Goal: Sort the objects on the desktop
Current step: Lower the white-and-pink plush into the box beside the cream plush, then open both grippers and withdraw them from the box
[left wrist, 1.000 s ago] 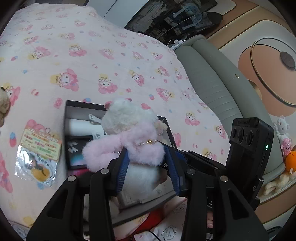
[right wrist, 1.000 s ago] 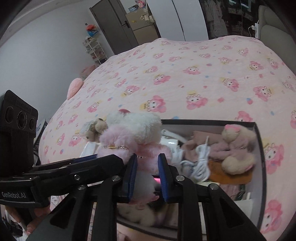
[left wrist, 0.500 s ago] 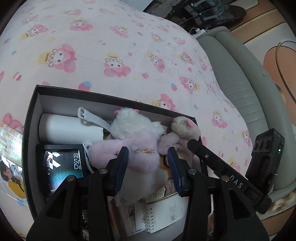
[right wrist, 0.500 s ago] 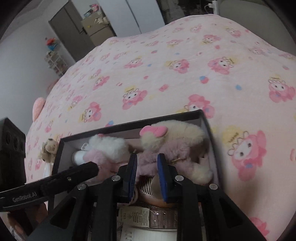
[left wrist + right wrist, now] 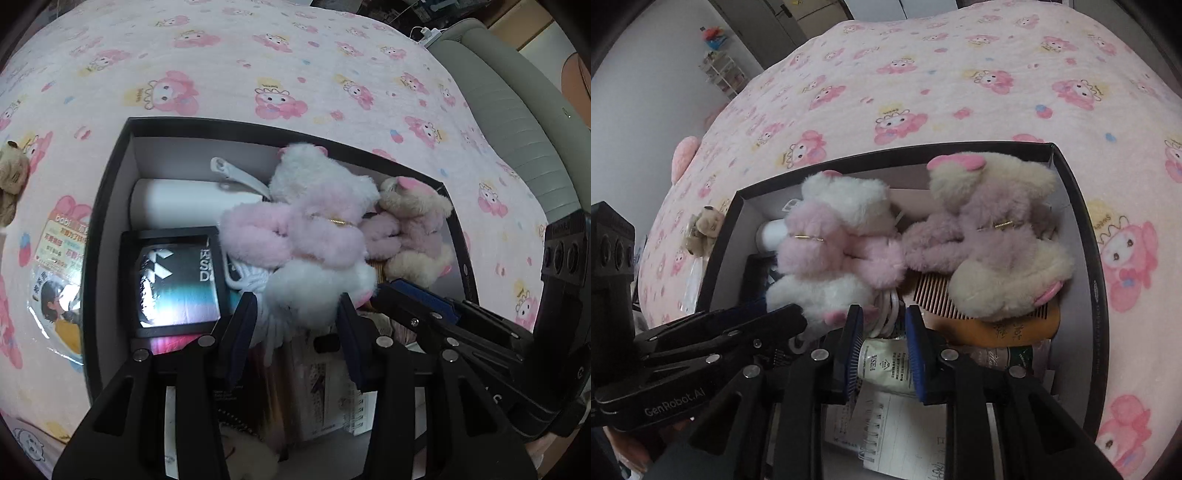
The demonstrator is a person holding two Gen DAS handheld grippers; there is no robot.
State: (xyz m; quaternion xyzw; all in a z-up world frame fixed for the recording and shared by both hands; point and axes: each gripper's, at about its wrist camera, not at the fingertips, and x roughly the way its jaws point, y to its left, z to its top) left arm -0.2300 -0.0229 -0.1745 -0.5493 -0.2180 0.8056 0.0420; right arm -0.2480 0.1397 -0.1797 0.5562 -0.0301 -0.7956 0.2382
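Left wrist: black booklet (image 5: pixel 177 280), right wrist: comb (image 5: pixel 982 314), perhaps wooden.

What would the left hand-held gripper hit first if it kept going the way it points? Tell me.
Most likely the white and pink plush toy in the black box: its lower body sits right between and ahead of the left hand-held gripper. Depth is hard to judge here.
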